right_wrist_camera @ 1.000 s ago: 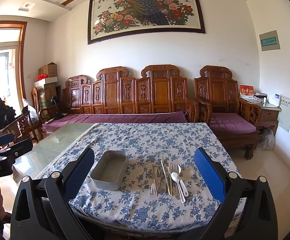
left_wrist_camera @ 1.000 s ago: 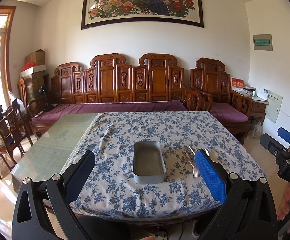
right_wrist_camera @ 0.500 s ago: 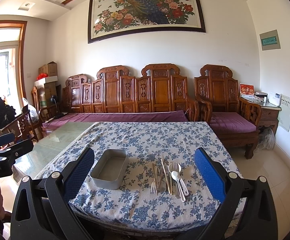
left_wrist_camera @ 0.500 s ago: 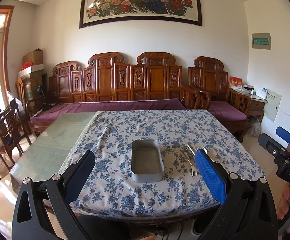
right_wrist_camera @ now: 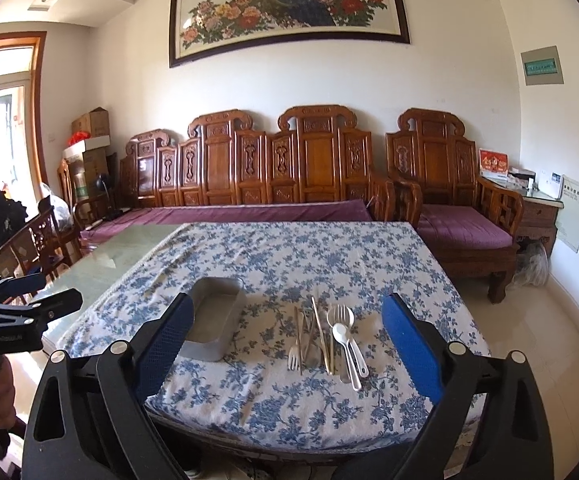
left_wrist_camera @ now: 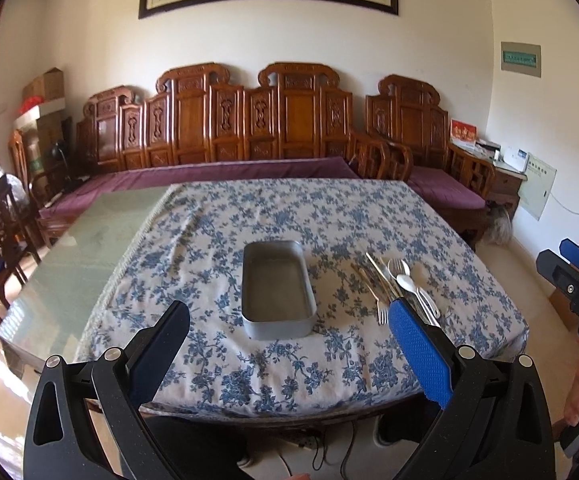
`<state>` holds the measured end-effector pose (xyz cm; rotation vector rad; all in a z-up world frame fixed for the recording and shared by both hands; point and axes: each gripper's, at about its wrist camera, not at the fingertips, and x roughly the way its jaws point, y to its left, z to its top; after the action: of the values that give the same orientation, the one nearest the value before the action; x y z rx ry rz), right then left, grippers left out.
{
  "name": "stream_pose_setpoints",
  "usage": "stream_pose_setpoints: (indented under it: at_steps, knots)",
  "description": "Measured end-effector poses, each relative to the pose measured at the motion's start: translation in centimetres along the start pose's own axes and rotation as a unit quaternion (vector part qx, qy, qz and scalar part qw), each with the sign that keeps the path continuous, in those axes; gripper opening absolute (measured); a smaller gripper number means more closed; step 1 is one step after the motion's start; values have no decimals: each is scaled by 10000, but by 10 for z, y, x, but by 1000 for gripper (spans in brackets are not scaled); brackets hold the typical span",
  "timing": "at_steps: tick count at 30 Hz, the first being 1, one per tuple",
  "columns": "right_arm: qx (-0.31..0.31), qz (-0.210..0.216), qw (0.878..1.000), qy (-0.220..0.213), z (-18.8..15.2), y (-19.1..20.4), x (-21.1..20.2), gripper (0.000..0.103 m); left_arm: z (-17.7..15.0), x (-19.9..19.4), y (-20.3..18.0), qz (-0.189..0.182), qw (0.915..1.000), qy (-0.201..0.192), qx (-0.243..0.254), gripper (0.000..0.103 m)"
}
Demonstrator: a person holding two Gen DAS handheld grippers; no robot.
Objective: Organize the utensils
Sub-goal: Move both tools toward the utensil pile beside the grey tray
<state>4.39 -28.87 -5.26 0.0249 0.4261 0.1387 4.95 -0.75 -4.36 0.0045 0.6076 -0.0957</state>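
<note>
Utensils (right_wrist_camera: 325, 336), a loose heap of metal forks, chopsticks and white spoons, lie on the floral-clothed tabletop (right_wrist_camera: 289, 256) just right of the empty grey rectangular metal tin (right_wrist_camera: 213, 328). Both claws are still approaching: the left claw (left_wrist_camera: 289, 344) is spread and empty, the right claw (right_wrist_camera: 285, 344) wide but beginning to close on nothing. Next, the right must likely drop onto one piece and pinch it.

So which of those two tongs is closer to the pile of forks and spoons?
The right. The right tongs, closing slightly with nothing between them, face the pile of forks and spoons head-on, short of it. The left tongs face the metal tray, the pile off to their right.
</note>
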Motion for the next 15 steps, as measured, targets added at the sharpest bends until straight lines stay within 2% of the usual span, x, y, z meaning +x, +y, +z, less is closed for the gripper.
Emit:
stream_pose_setpoints:
  at_steps: [7, 15]
  knots:
    - [4, -40, 9995, 319, -9, -20, 37, 84, 2, 43, -10, -94, 9994, 278, 197, 97]
    - [-200, -69, 9969, 760, -9, -39, 93, 79, 8, 87, -14, -288, 9983, 450, 247, 96]
